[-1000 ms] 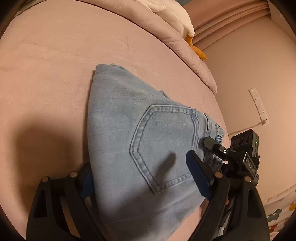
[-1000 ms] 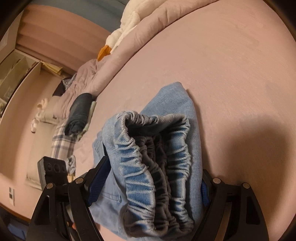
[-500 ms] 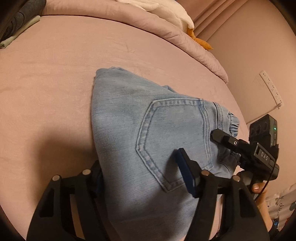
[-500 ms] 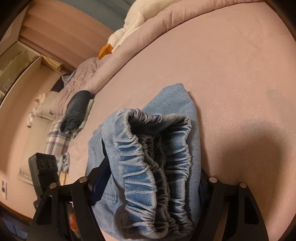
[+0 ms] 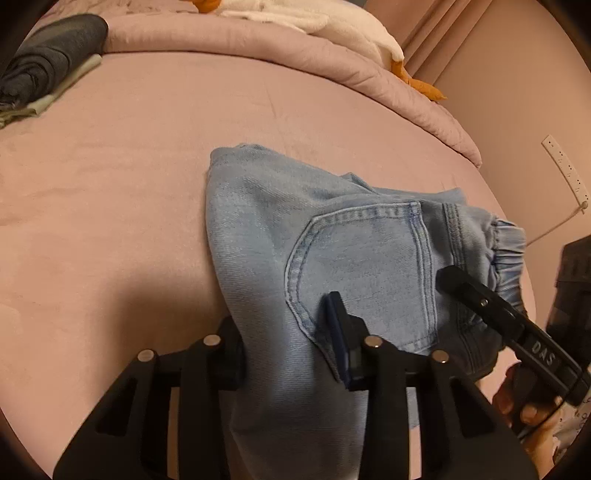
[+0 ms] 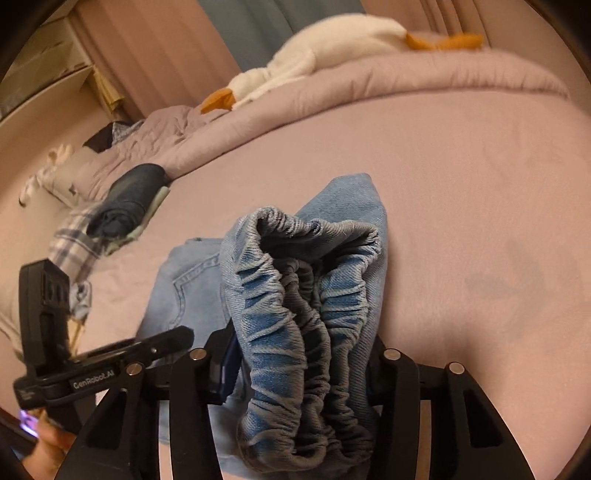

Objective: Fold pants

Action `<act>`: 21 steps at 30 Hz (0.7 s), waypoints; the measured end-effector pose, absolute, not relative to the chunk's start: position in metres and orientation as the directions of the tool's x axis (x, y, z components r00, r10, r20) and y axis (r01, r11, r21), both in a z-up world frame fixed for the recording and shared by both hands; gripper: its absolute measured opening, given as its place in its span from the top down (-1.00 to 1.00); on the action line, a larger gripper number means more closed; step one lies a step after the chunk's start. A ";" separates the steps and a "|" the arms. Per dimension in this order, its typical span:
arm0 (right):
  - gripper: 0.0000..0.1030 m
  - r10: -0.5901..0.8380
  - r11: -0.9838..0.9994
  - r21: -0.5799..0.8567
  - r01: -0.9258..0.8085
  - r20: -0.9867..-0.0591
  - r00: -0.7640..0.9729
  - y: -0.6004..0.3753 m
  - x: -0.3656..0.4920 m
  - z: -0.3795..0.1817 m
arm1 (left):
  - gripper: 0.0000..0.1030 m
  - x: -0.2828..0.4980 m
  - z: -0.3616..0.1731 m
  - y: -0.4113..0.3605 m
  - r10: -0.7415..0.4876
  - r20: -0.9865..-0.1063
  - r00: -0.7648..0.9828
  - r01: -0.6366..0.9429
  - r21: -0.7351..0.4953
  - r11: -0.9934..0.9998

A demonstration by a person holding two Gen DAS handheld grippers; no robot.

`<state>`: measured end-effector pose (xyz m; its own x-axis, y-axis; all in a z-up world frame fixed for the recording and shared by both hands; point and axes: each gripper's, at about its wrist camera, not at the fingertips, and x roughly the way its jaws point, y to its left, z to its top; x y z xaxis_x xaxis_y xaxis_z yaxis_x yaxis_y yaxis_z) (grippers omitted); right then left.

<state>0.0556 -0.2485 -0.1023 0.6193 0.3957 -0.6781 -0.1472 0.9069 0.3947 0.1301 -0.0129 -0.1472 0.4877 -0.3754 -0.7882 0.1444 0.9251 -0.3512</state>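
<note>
Plush duck (image 5: 332, 22), rolled dark garment (image 5: 48, 62), quilt (image 5: 258, 51)

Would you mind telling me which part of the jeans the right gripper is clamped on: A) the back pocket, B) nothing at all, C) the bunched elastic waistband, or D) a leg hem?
C: in the right wrist view, the right gripper has its fingers closed either side of the gathered elastic waistband of the jeans.

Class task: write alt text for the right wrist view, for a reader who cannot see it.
The right gripper is clamped on the gathered elastic waistband of light blue jeans on a pink bed. The left gripper is at lower left; rolled dark clothing lies further back.
</note>
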 end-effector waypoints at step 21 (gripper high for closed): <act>0.06 0.387 0.919 0.195 -0.342 -0.600 0.700 -0.171 -0.006 -0.045 | 0.59 0.055 -0.094 0.014 -0.277 -0.734 0.620 0.129 -0.254 0.959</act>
